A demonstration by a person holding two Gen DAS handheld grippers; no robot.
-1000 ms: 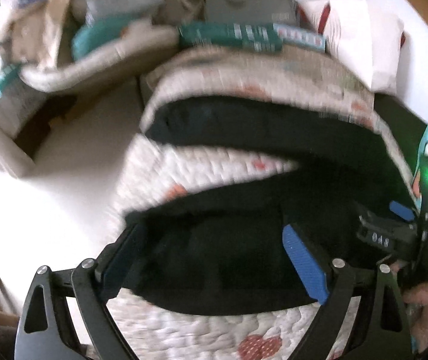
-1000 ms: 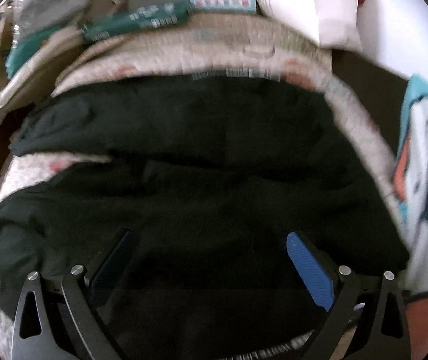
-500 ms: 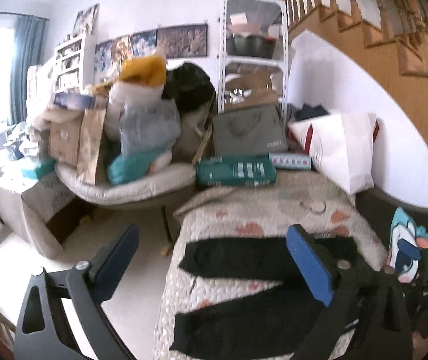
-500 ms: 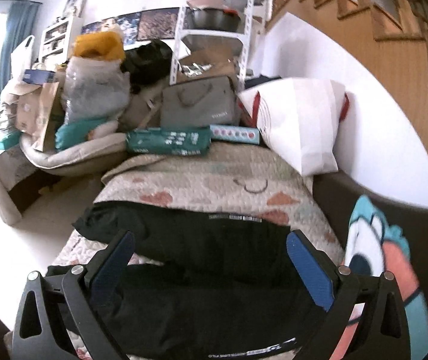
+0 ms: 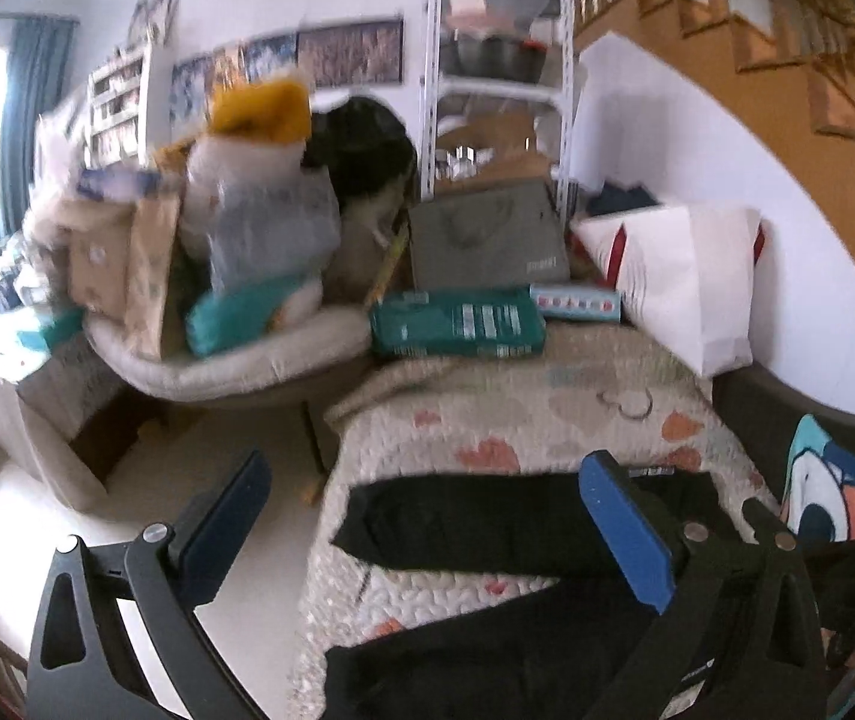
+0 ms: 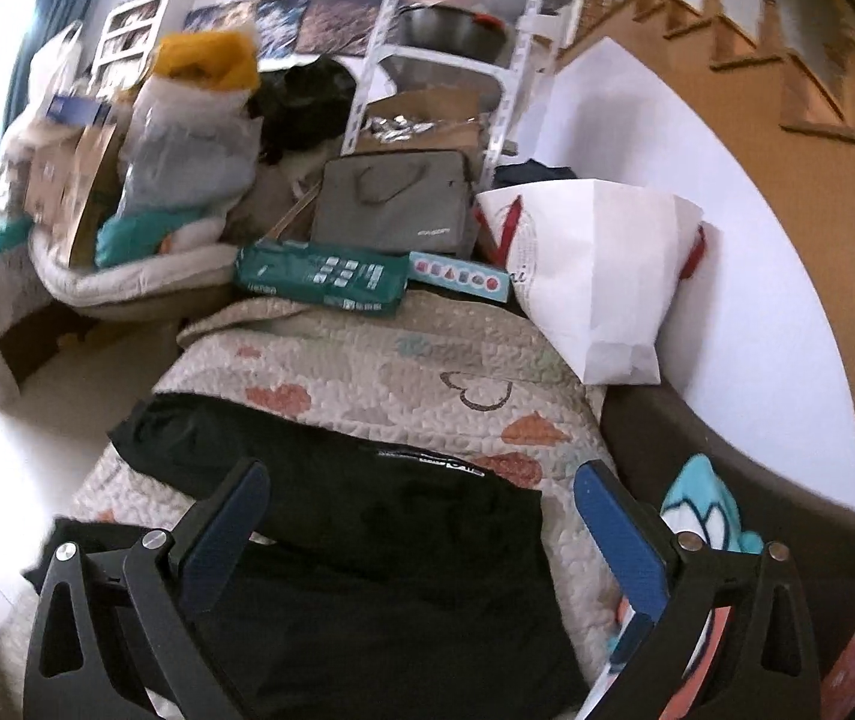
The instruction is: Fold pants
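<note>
Black pants (image 5: 487,531) lie spread flat on a quilted bedspread (image 5: 523,414), legs apart and pointing left toward the bed's edge. They also show in the right wrist view (image 6: 379,516), waistband print facing right. My left gripper (image 5: 427,528) is open and empty, raised above the pants near the left bed edge. My right gripper (image 6: 421,522) is open and empty, raised above the waist end.
A green package (image 5: 457,324), a small box (image 5: 574,303), a grey laptop bag (image 6: 391,204) and a white paper bag (image 6: 595,282) stand at the bed's far end. A cluttered chair (image 5: 217,354) is left. A cartoon cushion (image 5: 823,492) lies right.
Both grippers have lifted and tilted up from close over the pants, so the whole room is now in view. Both stay open and empty. The pants have not moved.
</note>
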